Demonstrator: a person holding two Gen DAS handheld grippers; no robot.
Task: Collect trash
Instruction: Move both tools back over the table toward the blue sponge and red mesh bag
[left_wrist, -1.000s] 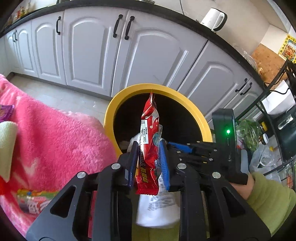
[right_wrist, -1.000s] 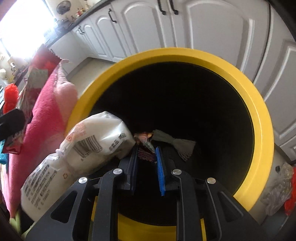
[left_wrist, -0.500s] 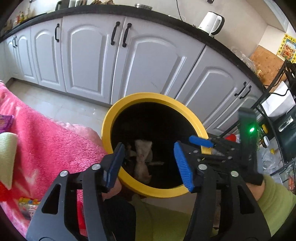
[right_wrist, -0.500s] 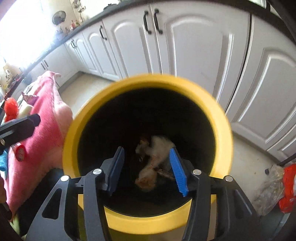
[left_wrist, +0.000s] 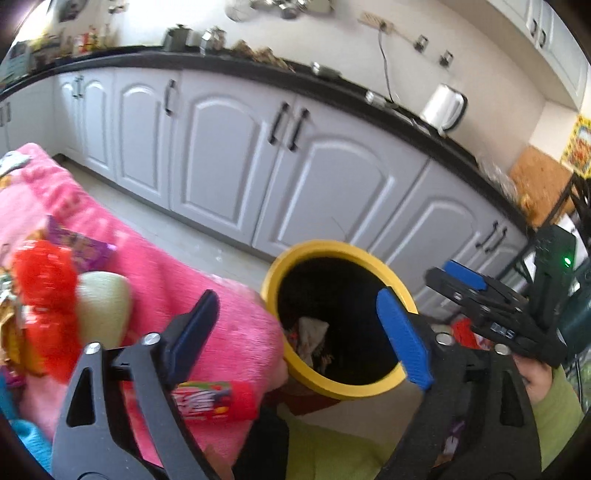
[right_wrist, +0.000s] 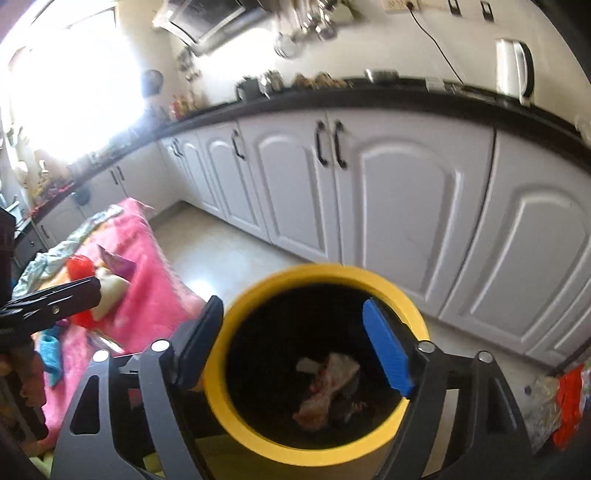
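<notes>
Left tongs (left_wrist: 295, 325): I see them spread wide, empty, jaws just been opening.
Right tongs (right_wrist: 291, 339): mine also just opening, empty.
Bin (right_wrist: 415, 317): wrappers (right_wrist: 328, 384) inside.

Fluffy pink blanket (left_wrist: 155, 266) covers the carrying surface. On it: a red crinkly wrapper (left_wrist: 44, 280) touching a pale green rounded object (left_wrist: 103, 314); a purple packet (left_wrist: 79, 245) just behind; a red sweets tube (left_wrist: 218, 400) near the front edge. Pale tiled floor (right_wrist: 221, 254) carries a yellow-rimmed round bin (right_wrist: 325, 275) beside the blanket's edge.
</notes>
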